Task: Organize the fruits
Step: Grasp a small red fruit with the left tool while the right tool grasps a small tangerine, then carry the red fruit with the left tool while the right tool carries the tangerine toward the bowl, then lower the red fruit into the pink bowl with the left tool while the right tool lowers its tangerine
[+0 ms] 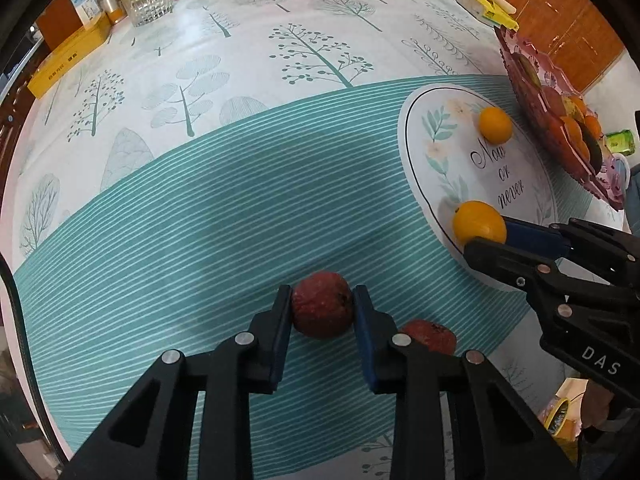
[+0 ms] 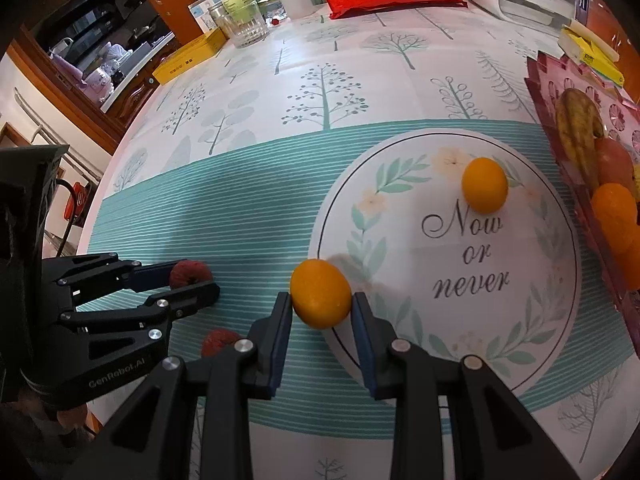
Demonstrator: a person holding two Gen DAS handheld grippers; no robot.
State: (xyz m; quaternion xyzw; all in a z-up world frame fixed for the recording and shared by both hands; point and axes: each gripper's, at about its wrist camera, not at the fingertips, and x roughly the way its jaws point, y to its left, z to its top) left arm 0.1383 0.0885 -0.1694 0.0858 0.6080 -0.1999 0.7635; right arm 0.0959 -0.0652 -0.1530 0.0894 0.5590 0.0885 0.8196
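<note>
Now oval orange (image 2: 320, 294) upright, long axis slightly tilted, clamped in right hand-held gripper (image 2: 321, 308).

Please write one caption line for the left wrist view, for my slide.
Left gripper shut on a red fruit; right gripper grips an orange.

red fruit, held (image 1: 322, 310): dark, rough-skinned, on teal stripes, near left
second red fruit (image 1: 430, 336): just right, nearer
held orange (image 2: 320, 294): plate's (image 2: 560, 320) near-left rim
other orange (image 2: 485, 185): plate's far side
</note>
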